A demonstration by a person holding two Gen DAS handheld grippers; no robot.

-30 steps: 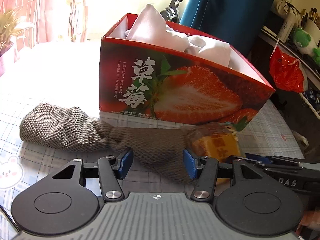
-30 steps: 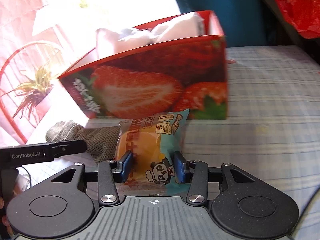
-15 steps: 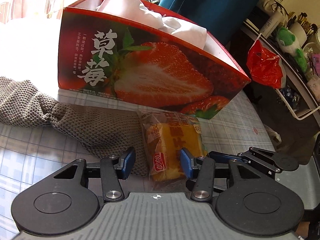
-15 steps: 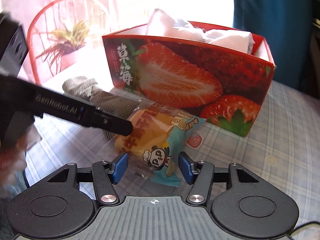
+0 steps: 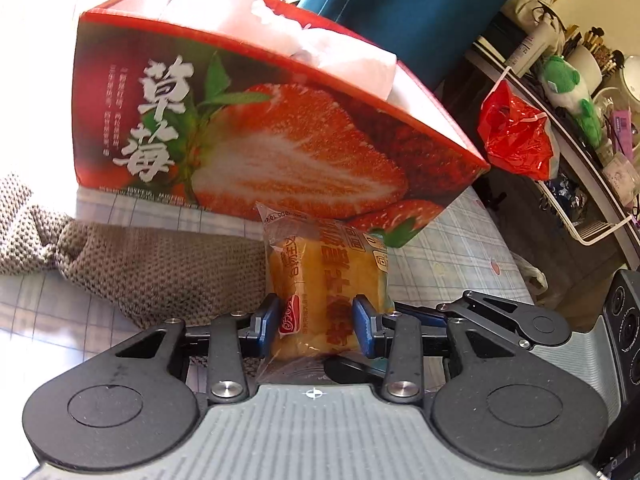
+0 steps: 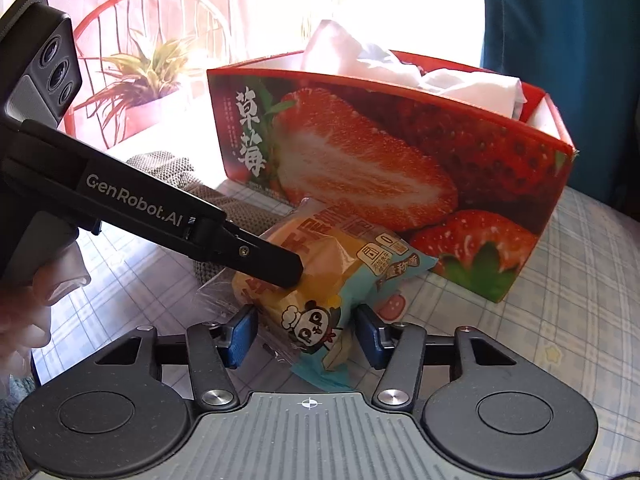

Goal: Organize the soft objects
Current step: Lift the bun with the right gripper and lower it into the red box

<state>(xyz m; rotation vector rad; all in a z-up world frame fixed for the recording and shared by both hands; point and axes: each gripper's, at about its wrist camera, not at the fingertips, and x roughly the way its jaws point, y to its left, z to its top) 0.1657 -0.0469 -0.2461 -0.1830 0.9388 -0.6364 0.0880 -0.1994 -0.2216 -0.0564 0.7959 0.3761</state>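
Observation:
A wrapped yellow bread pack lies on the checked tablecloth in front of the red strawberry box. My left gripper is closed on the pack, its blue pads pressing both sides. In the right wrist view the pack lies between the pads of my right gripper, which stands open around its near end; the left gripper's black finger rests on the pack. White cloth fills the box. A brown knitted cloth lies left of the pack.
A potted plant and red wire chair stand behind the table at the left. A teal curtain hangs behind the box. A red plastic bag and a cluttered shelf with a green plush toy are at the right.
My left gripper has swung right from the knitted cloth to the bread pack and closed on it. My right gripper has opened wider around the pack's near end.

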